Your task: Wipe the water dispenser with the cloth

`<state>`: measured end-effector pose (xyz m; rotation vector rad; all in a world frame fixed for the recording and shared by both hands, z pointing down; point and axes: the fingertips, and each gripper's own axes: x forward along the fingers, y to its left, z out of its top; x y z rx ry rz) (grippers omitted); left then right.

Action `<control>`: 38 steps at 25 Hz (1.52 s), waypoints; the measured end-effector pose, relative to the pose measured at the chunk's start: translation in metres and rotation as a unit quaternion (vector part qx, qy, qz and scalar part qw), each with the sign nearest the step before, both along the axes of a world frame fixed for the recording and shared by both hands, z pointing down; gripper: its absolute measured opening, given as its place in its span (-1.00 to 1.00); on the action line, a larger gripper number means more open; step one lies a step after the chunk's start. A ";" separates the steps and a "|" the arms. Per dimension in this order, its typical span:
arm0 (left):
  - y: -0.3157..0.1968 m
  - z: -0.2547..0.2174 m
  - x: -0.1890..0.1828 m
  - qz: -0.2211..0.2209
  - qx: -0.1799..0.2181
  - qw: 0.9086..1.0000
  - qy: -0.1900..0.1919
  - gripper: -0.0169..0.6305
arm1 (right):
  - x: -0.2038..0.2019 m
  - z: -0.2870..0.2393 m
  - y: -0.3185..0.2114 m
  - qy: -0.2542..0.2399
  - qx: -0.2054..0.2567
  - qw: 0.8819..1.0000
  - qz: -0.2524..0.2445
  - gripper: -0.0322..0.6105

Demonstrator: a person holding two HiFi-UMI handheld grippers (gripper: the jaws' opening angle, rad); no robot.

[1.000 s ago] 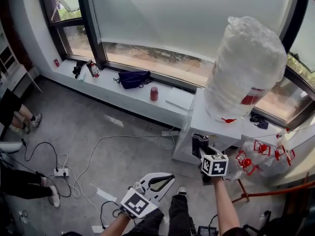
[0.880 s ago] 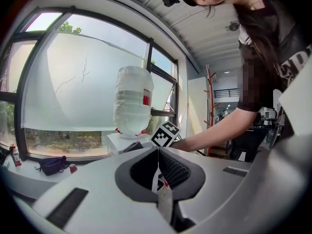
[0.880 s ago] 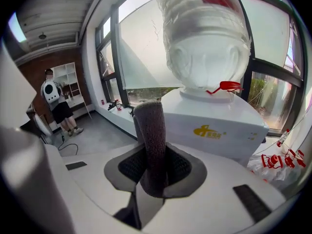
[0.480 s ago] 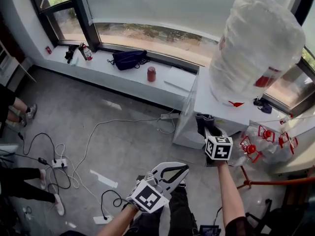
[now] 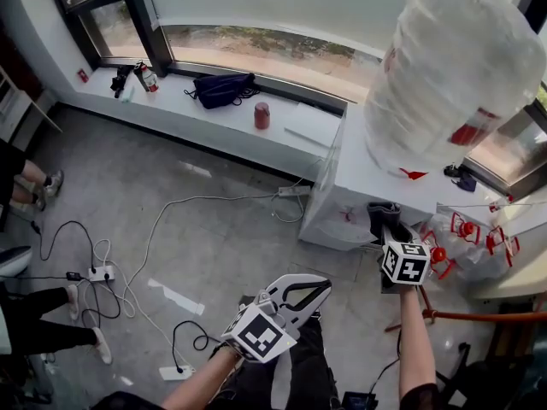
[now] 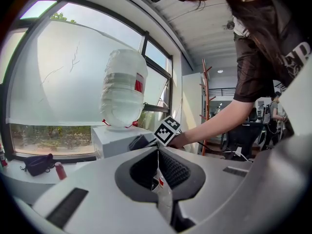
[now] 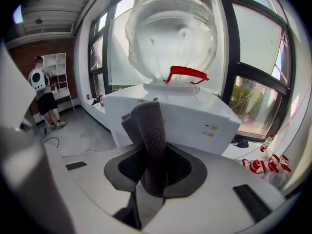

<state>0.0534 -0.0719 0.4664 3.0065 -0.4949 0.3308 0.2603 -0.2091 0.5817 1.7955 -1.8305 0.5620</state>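
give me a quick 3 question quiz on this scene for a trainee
1. True or false: the right gripper is shut on the cloth.
2. What stands on top of the water dispenser? A: a wrapped bottle. B: a red can. C: a dark bag.
3. Fill the gap: the left gripper holds nothing and its jaws are ____.

Key: 1 true; 2 A; 3 together.
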 end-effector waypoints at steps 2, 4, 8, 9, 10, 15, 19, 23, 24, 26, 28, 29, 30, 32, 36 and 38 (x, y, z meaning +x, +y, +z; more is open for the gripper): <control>0.001 0.002 0.004 0.003 0.000 1.000 -0.003 -0.90 | 0.016 0.000 0.005 0.004 -0.002 1.000 0.010 -0.58; 0.002 0.003 0.009 0.006 0.000 1.000 -0.006 -0.90 | 0.032 0.000 0.010 0.008 -0.003 1.000 0.021 -0.58; 0.006 0.007 0.018 0.012 0.001 1.000 -0.012 -0.90 | 0.065 -0.002 0.022 0.016 -0.005 0.999 0.045 -0.58; 0.006 0.008 0.021 0.013 0.000 1.000 -0.012 -0.90 | 0.074 -0.002 0.025 0.018 -0.007 0.998 0.052 -0.58; 0.006 0.008 0.024 0.013 -0.002 1.000 -0.011 -0.90 | 0.084 -0.001 0.028 0.020 -0.009 0.998 0.059 -0.58; 0.007 0.010 0.034 0.018 -0.001 1.000 -0.014 -0.90 | 0.118 0.004 0.040 0.020 -0.019 0.996 0.083 -0.58; 0.003 0.016 0.033 0.010 -0.002 1.000 -0.022 -0.90 | 0.106 0.008 0.044 0.008 -0.019 0.997 0.069 -0.58; -0.002 0.020 0.030 -0.005 -0.011 1.000 -0.022 -0.90 | 0.063 0.022 0.056 -0.011 -0.024 0.999 0.026 -0.58; -0.003 0.021 0.029 -0.007 -0.012 1.000 -0.023 -0.90 | 0.050 0.028 0.058 -0.013 -0.027 0.999 0.012 -0.58; -0.006 0.024 0.027 -0.011 -0.012 1.000 -0.025 -0.90 | 0.022 0.043 0.061 -0.014 -0.035 0.999 -0.020 -0.58; -0.008 0.029 0.025 -0.016 -0.015 0.999 -0.029 -0.90 | -0.007 0.059 0.063 -0.020 -0.046 0.997 -0.057 -0.58; -0.010 0.032 0.023 -0.018 -0.016 0.999 -0.030 -0.90 | -0.020 0.068 0.063 -0.022 -0.053 0.996 -0.074 -0.58; -0.012 0.034 0.022 -0.021 -0.018 0.999 -0.031 -0.90 | -0.032 0.076 0.062 -0.024 -0.058 0.994 -0.089 -0.58; -0.015 0.039 0.018 -0.028 -0.023 0.999 -0.030 -0.90 | -0.052 0.092 0.057 -0.023 -0.066 0.992 -0.108 -0.58; -0.024 0.057 0.009 -0.037 -0.020 0.998 -0.039 -0.90 | -0.082 0.123 0.042 -0.026 -0.075 0.989 -0.127 -0.58; -0.028 0.066 0.006 -0.042 -0.017 0.998 -0.042 -0.90 | -0.093 0.136 0.034 -0.021 -0.077 0.987 -0.137 -0.58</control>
